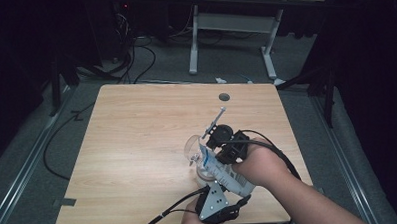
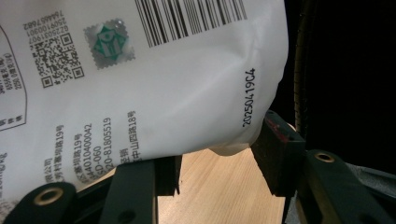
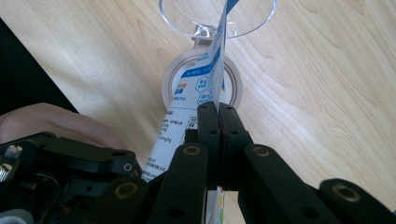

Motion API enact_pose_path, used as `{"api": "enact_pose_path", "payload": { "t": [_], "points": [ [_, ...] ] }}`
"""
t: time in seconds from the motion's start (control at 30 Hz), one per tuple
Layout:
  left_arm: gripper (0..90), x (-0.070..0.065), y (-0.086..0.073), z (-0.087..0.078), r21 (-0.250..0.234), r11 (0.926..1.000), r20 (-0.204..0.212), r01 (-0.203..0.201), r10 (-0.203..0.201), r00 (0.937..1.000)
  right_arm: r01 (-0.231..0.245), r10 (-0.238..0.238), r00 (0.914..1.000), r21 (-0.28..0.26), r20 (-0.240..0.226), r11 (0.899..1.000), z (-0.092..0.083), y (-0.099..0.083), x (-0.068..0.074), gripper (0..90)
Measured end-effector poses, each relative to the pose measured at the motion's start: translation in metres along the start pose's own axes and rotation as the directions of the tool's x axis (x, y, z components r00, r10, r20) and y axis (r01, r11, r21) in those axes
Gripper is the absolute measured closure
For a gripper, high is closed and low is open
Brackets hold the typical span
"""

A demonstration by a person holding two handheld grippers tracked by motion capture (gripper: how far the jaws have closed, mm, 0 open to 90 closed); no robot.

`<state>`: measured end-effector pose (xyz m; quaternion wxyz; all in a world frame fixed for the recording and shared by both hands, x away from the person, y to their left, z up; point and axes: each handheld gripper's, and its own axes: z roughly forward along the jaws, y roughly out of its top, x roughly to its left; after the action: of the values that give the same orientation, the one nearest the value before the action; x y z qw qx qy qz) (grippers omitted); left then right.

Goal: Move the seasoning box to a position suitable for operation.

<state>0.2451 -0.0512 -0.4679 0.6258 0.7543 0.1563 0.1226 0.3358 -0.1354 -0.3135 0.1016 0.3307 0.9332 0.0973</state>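
Observation:
A white printed pouch (image 1: 227, 175) with a barcode hangs tilted over the near right part of the table, held from both ends. My right gripper (image 1: 213, 159) is shut on the pouch (image 3: 196, 93) at a thin blue-printed edge, its pads pinched flat together on it. My left gripper (image 1: 225, 190) comes up from the table's front edge, and its jaws press the bulging lower end of the pouch (image 2: 154, 84) from both sides. Below the pouch sit a clear glass vessel (image 3: 215, 18) and a roll of tape (image 3: 233, 88).
The wooden table (image 1: 137, 144) has a round cable hole (image 1: 224, 97) near its far edge. A white-legged desk (image 1: 228, 26) and loose cables (image 1: 134, 59) lie on the floor beyond. A hand (image 3: 51, 123) holds the left gripper beside the pouch.

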Motion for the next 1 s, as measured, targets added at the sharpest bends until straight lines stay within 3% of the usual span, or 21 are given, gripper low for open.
{"api": "enact_pose_path", "payload": {
  "t": [1.0],
  "points": [
    [55.2, 0.0004, 0.0022, -0.0002, -0.010, 0.9999, 0.001, 0.005, -0.005, 1.0000, 0.007, -0.007, 1.0000, 0.001, 0.004, 1.000, 0.0001, 0.0028, 0.0007, 89.8]
  ]
}}
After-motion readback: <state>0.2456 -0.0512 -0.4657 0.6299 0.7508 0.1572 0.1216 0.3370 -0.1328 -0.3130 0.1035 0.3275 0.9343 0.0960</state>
